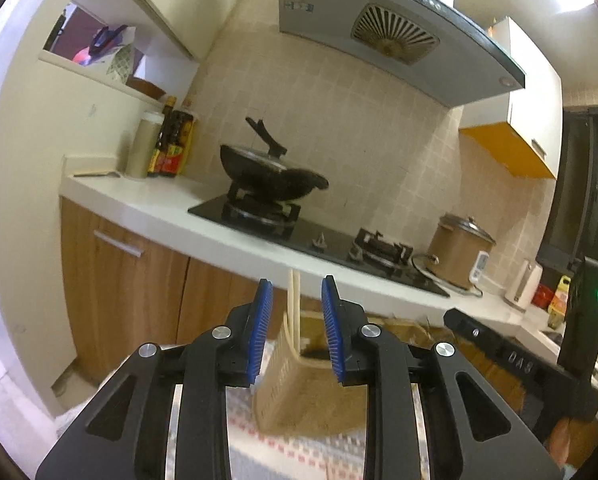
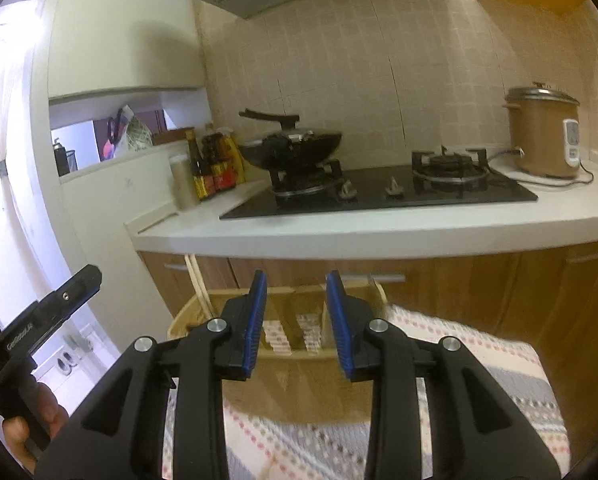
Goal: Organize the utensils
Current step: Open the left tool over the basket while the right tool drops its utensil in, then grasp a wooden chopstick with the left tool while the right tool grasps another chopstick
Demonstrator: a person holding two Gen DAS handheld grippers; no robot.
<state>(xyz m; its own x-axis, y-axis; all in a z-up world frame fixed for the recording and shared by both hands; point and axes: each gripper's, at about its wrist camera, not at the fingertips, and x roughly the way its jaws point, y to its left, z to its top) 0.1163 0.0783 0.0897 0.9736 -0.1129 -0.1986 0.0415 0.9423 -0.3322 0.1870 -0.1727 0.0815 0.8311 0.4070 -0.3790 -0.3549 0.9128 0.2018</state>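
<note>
A beige slatted utensil holder (image 1: 311, 392) stands on a patterned cloth (image 1: 299, 452). A pair of pale chopsticks (image 1: 294, 312) stands upright in its far left corner. My left gripper (image 1: 297, 280) is open just short of the holder; the chopsticks show through the gap beyond its blue pads, untouched. In the right wrist view, the holder (image 2: 299, 380) has divided compartments with small pale striped pieces (image 2: 275, 336) inside. The chopsticks (image 2: 197, 284) lean at its left end. My right gripper (image 2: 296, 276) is open over the holder's near wall, with nothing between its pads.
Behind the cloth (image 2: 479, 380) runs a white counter (image 2: 339, 236) over wooden cabinets. On it are a black hob (image 2: 379, 196) with a wok (image 2: 295, 148), a brown cooker (image 2: 543, 136) and sauce bottles (image 2: 211, 172). A hand (image 2: 31, 420) holds the left tool at the frame's left edge.
</note>
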